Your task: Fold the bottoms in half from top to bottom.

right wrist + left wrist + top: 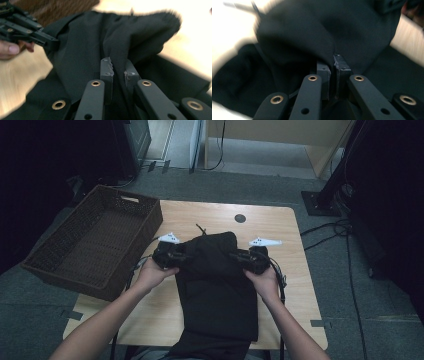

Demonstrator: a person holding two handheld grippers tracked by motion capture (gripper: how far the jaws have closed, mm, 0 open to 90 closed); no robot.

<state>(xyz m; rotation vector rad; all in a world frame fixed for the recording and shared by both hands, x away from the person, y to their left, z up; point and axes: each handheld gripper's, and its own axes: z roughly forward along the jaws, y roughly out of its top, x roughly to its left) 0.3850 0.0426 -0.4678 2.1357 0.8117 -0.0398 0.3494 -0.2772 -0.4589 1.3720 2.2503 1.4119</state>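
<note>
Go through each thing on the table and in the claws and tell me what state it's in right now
Black garment: lying on the table, its far end lifted and bunched, near end hanging over the table edge.
Left claw: shut on the garment's left side.
Right claw: clamped on a fold of the garment's right side.
Wicker basket: upright, empty, at the table's left corner.
Table: partly covered by the garment.

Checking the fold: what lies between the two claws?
In the high view, the raised fold of the black fabric garment spans between left claw and right claw.
</note>
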